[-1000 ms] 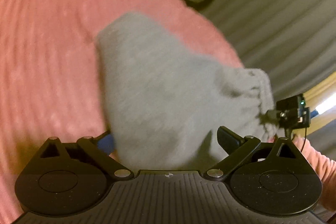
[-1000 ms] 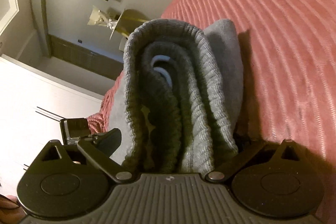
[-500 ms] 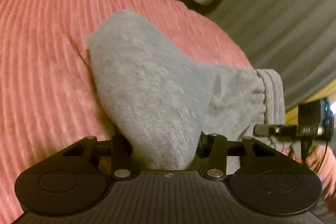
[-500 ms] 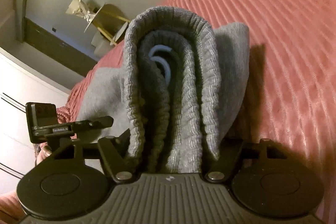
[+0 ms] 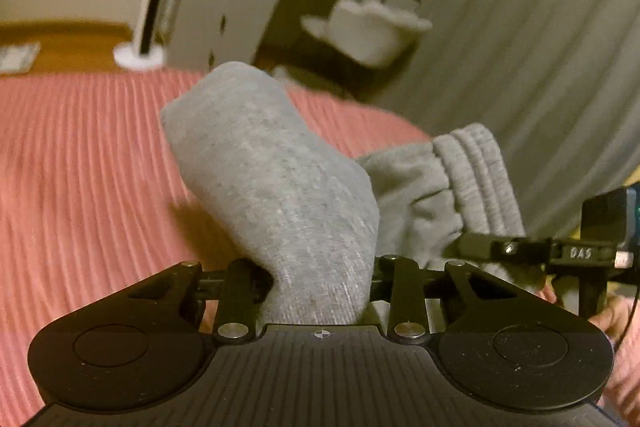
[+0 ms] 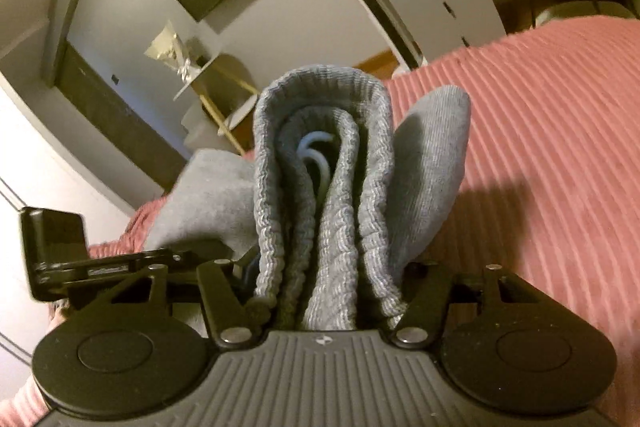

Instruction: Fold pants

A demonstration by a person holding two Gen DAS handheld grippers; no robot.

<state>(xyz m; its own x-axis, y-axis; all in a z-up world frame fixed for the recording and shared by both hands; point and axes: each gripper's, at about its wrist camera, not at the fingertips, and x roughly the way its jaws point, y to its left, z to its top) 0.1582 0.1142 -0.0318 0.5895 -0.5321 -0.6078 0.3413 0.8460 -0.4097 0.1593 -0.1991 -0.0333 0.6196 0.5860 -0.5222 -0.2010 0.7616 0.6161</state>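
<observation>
Pants [image 5: 276, 187] bunched and lifted off the bed [image 5: 80, 167], pinched at one end by the left hand-held gripper [image 5: 318, 291] and at the ribbed waistband [image 6: 324, 187] by the right hand-held gripper [image 6: 324, 303], both clamped on thick grey cloth rising straight ahead of the fingers. Seemingly midway: doubled over already, judging by the layered waistband with drawstring tucked inside. Still left, by the look of it: laying flat on the bed ahead, smoothing, perhaps one more fold.
</observation>
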